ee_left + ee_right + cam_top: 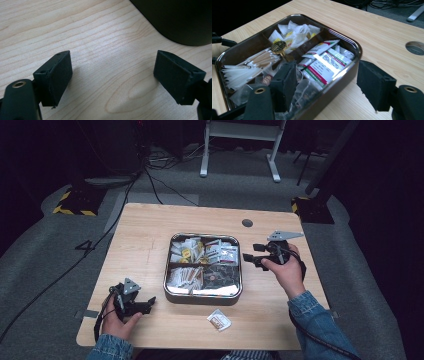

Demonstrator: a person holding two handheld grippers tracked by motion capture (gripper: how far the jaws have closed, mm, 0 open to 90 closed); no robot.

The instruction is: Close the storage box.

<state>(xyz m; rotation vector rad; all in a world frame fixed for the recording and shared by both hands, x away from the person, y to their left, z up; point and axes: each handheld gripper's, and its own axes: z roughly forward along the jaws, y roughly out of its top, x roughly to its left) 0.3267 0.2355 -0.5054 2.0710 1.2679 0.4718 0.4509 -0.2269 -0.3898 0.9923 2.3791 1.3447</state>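
Right gripper (250,259) at tin's (203,296) 3 o'clock, jaws half open, empty. Left gripper (148,304) wide open, empty, on table (145,230). Right is nearer.

Table (150,235) light wood, grained. Tray (202,298) dark, shiny metal rim. Packets (323,66) white, red-green stripes. Loose sachet (219,320) white, brown print. Grippers black: left gripper (150,303), right gripper (248,258). Sleeve (320,320) blue denim.
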